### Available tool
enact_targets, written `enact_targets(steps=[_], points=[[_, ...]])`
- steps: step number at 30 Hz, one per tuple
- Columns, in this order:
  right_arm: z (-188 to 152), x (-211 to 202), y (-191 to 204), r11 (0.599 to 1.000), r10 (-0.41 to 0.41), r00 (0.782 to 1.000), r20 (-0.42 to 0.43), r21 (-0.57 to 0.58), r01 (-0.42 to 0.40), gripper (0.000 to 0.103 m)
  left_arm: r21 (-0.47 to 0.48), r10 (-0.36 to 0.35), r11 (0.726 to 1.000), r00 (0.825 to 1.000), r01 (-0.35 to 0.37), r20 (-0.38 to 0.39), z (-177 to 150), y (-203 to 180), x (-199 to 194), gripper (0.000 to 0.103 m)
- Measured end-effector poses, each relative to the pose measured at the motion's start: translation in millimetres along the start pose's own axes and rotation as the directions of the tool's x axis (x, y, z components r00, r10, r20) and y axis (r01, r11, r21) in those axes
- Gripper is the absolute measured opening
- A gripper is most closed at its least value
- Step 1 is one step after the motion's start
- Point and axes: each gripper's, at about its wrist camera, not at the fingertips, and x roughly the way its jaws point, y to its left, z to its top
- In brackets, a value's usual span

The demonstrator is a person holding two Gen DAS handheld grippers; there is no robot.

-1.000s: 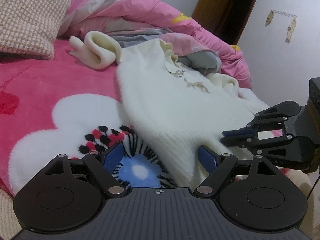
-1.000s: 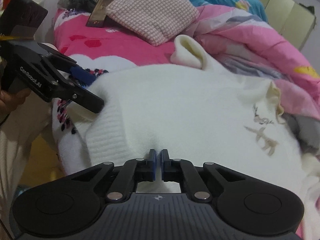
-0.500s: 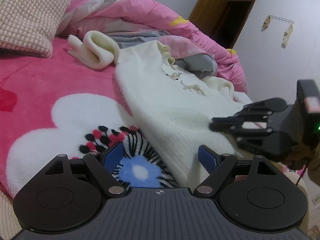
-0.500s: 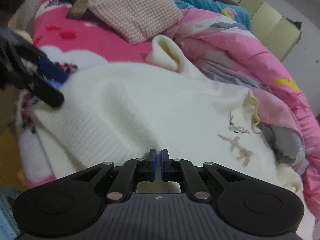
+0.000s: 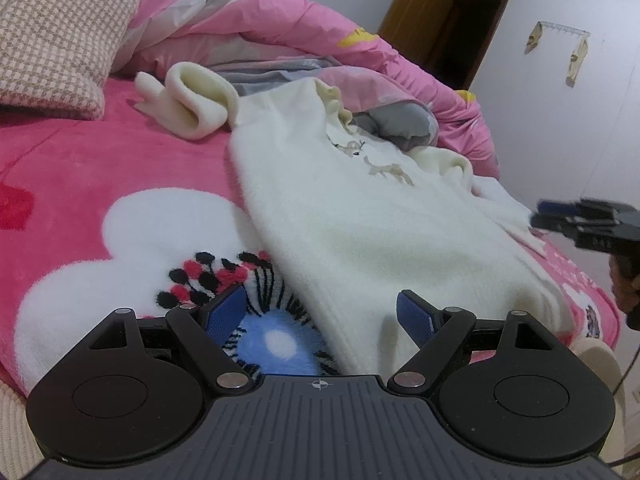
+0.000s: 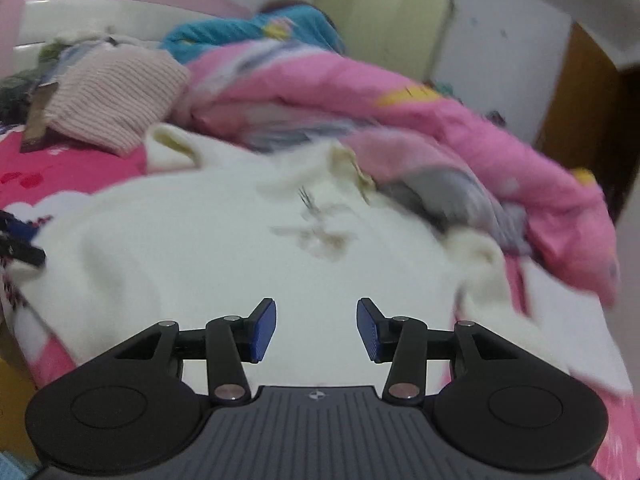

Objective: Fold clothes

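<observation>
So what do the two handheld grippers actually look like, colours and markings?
Both match: the left gripper and right gripper have matte black linkage arms with silver pivot pins, ribbed blue finger pads, round black side discs, and a grey ribbed body bearing a small crosshair mark.

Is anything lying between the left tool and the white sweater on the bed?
Nothing visible. The left tool is open right at the sweater, its hem edge already between the fingers, only the pink blanket underneath.
</observation>
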Motion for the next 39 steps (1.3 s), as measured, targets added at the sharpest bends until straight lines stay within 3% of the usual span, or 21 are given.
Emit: enact_targets(steps=[6, 10, 12, 14, 17, 28, 32, 33, 35, 39], points=[[-25.3, 4.1, 19.7, 0.985, 0.118, 0.989, -0.089, -0.116, -0.128, 0.047, 0.031, 0.027, 0.999, 1.000, -0.026, -0.010, 0.1, -5.4, 1.6, 0.083], [-35.6, 23.1, 32.0, 0.975, 0.141, 0.978, -0.155, -0.150, -0.165, 0.045, 0.039, 0.036, 0.999, 0.999, -0.035, -0.014, 0.2, -7.0, 2.0, 0.083], [-37.7, 27.5, 31.6, 0.975, 0.161, 0.972, -0.169, -0.125, -0.183, 0.035, 0.041, 0.038, 0.998, 0.999, -0.038, -0.016, 0.4, -7.8, 2.1, 0.083], [-36.8, 26.5, 33.1, 0.974, 0.169, 0.970, -0.174, -0.124, -0.191, 0.016, 0.037, 0.039, 0.999, 0.999, -0.039, -0.017, 1.5, -8.1, 1.9, 0.083], [-33.9, 23.2, 38.5, 0.972, 0.137, 0.977, -0.164, -0.165, -0.164, 0.004, 0.029, 0.040, 0.999, 0.999, -0.039, -0.019, 4.3, -7.7, 2.0, 0.083], [-26.2, 43.2, 28.9, 0.979, 0.019, 0.994, -0.110, -0.198, -0.041, 0.003, 0.039, 0.061, 0.997, 0.998, -0.060, -0.027, 7.1, -9.0, 5.6, 0.083], [-35.7, 51.0, 26.8, 0.984, 0.000, 0.995, -0.097, -0.178, -0.018, 0.008, 0.061, 0.075, 0.995, 0.997, -0.074, -0.027, 5.4, -11.9, 6.5, 0.083], [-35.7, 47.7, 23.2, 0.988, 0.007, 0.996, -0.086, -0.153, -0.020, 0.011, 0.068, 0.080, 0.995, 0.996, -0.077, -0.028, 5.2, -12.7, 6.7, 0.083], [-33.8, 37.1, 9.9, 0.998, 0.028, 0.997, -0.066, -0.063, -0.032, 0.027, 0.083, 0.088, 0.993, 0.996, -0.085, -0.030, 4.8, -14.4, 7.1, 0.083], [-33.6, -0.6, -30.6, 0.983, 0.024, 1.000, 0.020, 0.181, -0.027, 0.029, 0.100, 0.099, 0.990, 0.995, -0.096, -0.030, 3.9, -16.4, 7.4, 0.083]])
